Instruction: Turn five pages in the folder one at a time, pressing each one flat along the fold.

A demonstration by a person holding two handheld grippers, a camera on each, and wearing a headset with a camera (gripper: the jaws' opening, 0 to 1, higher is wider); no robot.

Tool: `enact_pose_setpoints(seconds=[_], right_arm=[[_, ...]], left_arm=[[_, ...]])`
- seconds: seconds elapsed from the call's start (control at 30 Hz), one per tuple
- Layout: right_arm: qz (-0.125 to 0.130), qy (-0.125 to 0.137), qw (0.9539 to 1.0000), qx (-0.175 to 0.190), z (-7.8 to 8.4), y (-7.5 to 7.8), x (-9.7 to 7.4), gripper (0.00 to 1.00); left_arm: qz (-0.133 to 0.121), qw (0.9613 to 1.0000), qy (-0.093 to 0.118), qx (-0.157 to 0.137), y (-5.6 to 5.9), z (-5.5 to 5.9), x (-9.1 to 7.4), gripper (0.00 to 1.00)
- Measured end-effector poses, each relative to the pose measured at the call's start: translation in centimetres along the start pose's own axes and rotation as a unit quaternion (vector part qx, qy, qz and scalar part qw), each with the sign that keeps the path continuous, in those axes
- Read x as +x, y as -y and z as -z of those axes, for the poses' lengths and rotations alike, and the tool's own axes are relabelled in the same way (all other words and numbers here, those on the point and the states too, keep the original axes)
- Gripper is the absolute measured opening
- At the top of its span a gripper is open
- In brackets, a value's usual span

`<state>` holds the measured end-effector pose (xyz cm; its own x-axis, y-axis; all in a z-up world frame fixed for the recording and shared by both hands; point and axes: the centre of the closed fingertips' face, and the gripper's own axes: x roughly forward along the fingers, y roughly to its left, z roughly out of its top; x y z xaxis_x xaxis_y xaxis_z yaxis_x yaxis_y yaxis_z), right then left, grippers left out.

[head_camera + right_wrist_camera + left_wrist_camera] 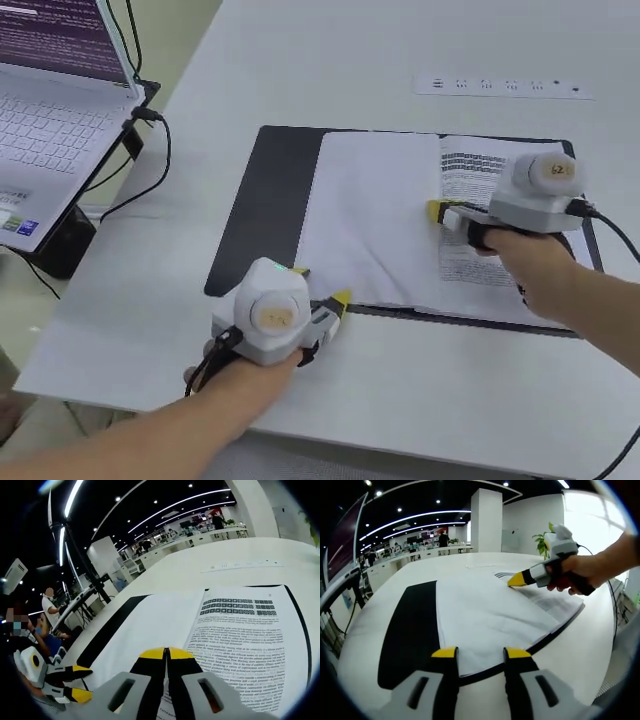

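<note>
– Right hand-held gripper (441, 212), head view?
– Tips at the fold (440, 175) of the folder (262, 205), open on the table (400, 385); likely pressing.
– Left gripper view?
– Left hand-held gripper (481, 653) gapes at its near edge.
– Right gripper view?
– Jaws closed over the printed page (240, 630).

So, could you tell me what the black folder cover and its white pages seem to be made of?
Flat black folder cover: probably matte plastic or card; dull, no glare. Thin white pages: paper, matte; soft ripples, printed text.

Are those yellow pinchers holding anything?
No, nothing. The right hand-held gripper is shut, tips at the fold of the folder; the left hand-held gripper is open near its edge.
</note>
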<state>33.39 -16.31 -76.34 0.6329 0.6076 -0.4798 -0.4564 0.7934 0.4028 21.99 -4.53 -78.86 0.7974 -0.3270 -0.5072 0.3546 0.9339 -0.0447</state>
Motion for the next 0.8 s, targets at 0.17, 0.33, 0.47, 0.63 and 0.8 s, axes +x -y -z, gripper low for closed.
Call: enact_pose_setpoints(seconds=[0.17,0.33,0.47,0.63,0.8], right_arm=[[0.005,0.005,1.0000,-0.007,-0.6,0.5,0.6,0.00],[0.010,0.012,0.9999,-0.007,-1.2,1.1,1.3,0.00],[0.012,0.017,0.9996,-0.017,-1.7,1.4,1.9,0.00],[0.016,0.028,0.9990,-0.031,-2.4,2.1,2.7,0.00],[0.023,0.041,0.9983,-0.035,-2.9,2.6,3.6,0.00]], left_arm=[[-0.002,1.0000,0.004,-0.003,-0.1,0.1,0.1,0.35],[-0.002,1.0000,0.005,-0.004,-0.1,0.2,0.2,0.35],[-0.004,0.9999,0.008,-0.007,-0.1,0.2,0.2,0.35],[-0.006,0.9999,0.011,-0.008,-0.1,0.2,0.2,0.34],[-0.007,0.9998,0.013,-0.010,-0.1,0.2,0.2,0.34]])
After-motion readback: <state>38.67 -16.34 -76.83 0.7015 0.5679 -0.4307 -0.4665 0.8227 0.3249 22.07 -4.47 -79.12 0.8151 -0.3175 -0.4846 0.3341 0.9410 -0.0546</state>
